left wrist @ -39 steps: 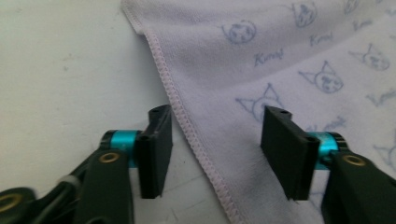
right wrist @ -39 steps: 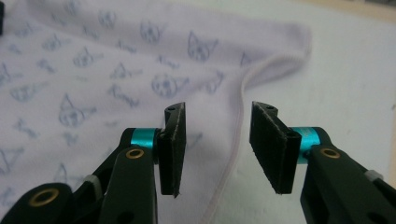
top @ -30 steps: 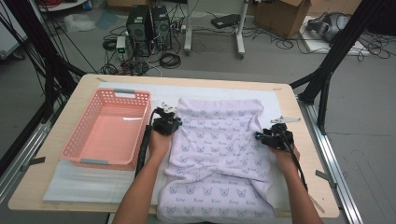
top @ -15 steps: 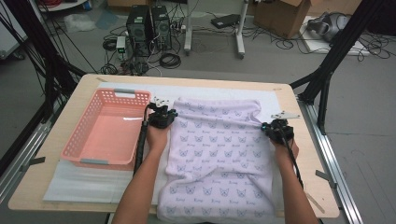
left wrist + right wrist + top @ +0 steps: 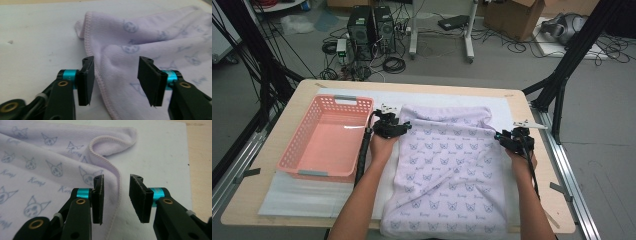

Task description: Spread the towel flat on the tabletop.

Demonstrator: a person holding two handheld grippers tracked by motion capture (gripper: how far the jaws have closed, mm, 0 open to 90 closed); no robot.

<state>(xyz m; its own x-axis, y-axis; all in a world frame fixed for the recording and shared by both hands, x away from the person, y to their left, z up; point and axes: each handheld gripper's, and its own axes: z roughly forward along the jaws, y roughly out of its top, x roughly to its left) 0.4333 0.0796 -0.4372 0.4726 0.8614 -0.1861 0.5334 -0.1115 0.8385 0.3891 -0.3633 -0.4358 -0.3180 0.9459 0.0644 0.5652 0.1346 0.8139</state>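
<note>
Lilac printed towel (image 5: 452, 165) spread flat, stitched hem rumpled, both grippers' jaws released

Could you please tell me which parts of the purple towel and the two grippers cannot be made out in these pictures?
- Towel: its near end is cut off by the high view's bottom edge.
- Left gripper: the left gripper view's bottom edge crops its body; the towel edge between the open fingers is blurred.
- Right gripper: whether its fingers touch the hem.
- Basket: nothing hidden inside.

Left tool (image 5: 401, 126) jaws just opened, right tool (image 5: 507, 141) jaws just opened, forearms extended forward
</note>
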